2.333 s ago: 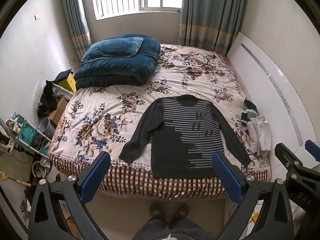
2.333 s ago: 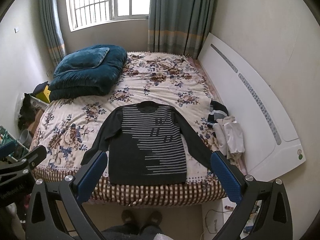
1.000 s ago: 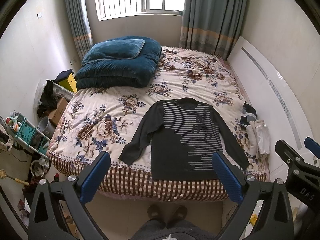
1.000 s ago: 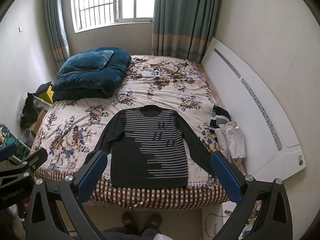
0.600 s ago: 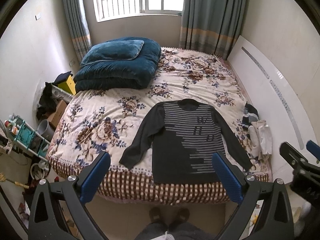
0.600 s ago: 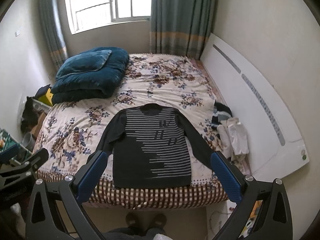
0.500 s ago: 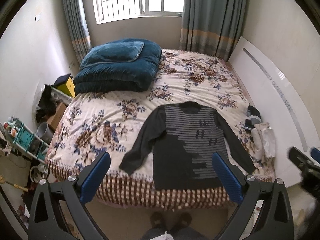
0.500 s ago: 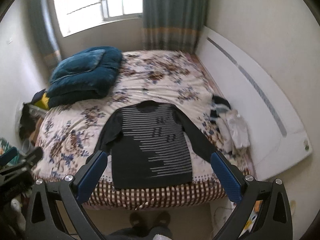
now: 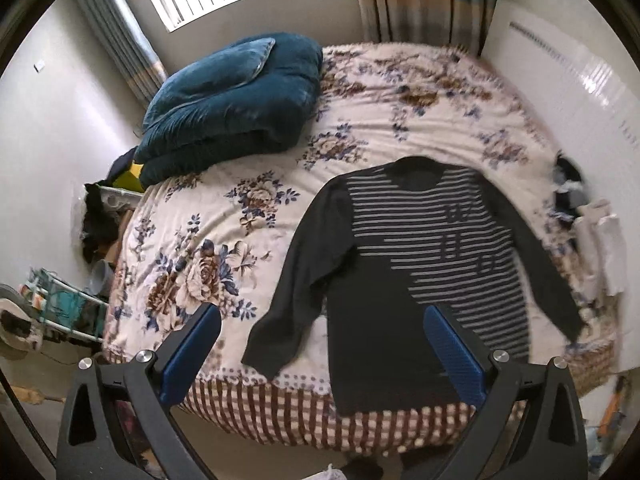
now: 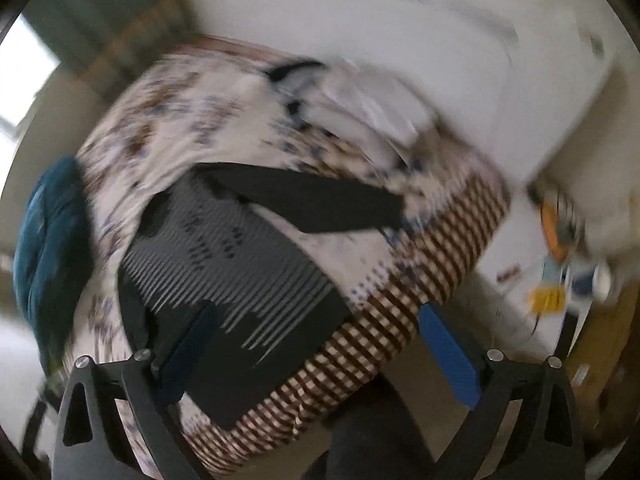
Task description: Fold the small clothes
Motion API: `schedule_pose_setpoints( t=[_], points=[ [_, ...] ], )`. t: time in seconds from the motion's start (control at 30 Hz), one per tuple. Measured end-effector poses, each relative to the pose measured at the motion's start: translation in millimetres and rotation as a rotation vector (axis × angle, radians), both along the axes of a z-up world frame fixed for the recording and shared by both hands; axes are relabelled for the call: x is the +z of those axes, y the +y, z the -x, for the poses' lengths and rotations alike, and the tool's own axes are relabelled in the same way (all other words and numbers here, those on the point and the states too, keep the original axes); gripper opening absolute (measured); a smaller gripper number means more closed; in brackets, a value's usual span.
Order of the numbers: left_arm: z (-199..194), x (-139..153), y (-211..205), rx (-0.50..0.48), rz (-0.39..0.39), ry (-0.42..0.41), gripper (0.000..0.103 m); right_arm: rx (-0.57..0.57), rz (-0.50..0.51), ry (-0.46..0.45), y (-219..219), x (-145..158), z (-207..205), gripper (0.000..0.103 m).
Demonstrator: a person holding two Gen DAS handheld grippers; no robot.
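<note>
Floral bed (image 9: pixel 280 152), striped sweater (image 9: pixel 420 264) spread flat

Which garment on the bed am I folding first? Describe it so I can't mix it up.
On the floral bed, look at the near edge above the checked skirt. The sweater lies flat there, front up, sleeves spread. It is dark with pale stripes, unlike the bunched white and striped clothes at the bed's right edge.

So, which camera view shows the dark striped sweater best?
The left wrist view: the sweater lies flat on the bed, sharp and whole, both sleeves visible. The right wrist view shows it tilted and motion-blurred.
</note>
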State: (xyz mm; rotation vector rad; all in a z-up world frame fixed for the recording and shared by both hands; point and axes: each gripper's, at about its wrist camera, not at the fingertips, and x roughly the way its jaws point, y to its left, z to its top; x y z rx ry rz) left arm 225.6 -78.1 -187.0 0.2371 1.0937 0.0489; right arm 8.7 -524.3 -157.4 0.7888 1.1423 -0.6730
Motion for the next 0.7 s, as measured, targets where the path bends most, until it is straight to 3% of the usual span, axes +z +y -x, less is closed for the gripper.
schedule_pose_setpoints(
  t=[0.13,0.2,0.3,0.47,0.6,0.67,0.7],
  points=[
    [-29,-46,-17,0.038,-0.068,0.048,0.103,-0.143,-0.085,0.059,-85,-104,2,0.091],
    [-45,-79,-26,0.064,-0.071,0.094,0.103,-0.196,-0.108,0.081,-118,-150,-2,0.077],
    [-71,-146,-36,0.108,-0.073,0.19,0.103,-0.296,-0.149,0.129,-168,-235,-9,0.074],
    [-99,-240,-45,0.173,-0.097,0.27,0.103,-0.403,-0.236,0.152,-223,-361,-21,0.074],
    [-113,-303,-47,0.211,-0.083,0.346,0.103,-0.418,-0.269,0.189,-229,-428,-35,0.074],
    [-118,-327,-52,0.202,-0.08,0.363,0.103,-0.414,-0.222,0.19,-227,-439,-43,0.074],
    [-119,-338,-52,0.193,-0.078,0.368,0.103,-0.41,-0.189,0.181,-224,-438,-47,0.063]
  ],
)
